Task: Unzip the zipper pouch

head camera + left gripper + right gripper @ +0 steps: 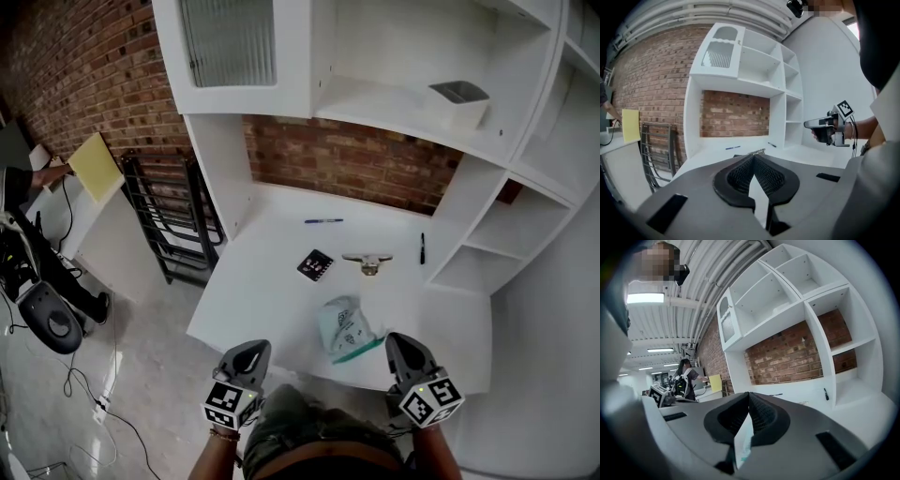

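Note:
The zipper pouch (pixel 343 327) is pale and crumpled, with a green zipper strip (pixel 360 352) along its near side. It lies near the desk's front edge. My left gripper (pixel 257 348) hovers off the front edge, left of the pouch, shut and holding nothing. My right gripper (pixel 395 339) is just right of the zipper end, also shut and empty. In the left gripper view the jaws (pixel 752 157) meet at the tips. The right gripper view shows closed jaws (pixel 749 394), with a pale sliver of the pouch (pixel 743 445) below them.
On the white desk (pixel 253 300) lie a blue pen (pixel 323 221), a black pen (pixel 423 247), a small black card (pixel 315 264) and a metal piece (pixel 368 262). A box (pixel 461 101) sits on the upper shelf. A black rack (pixel 173 225) stands at the left.

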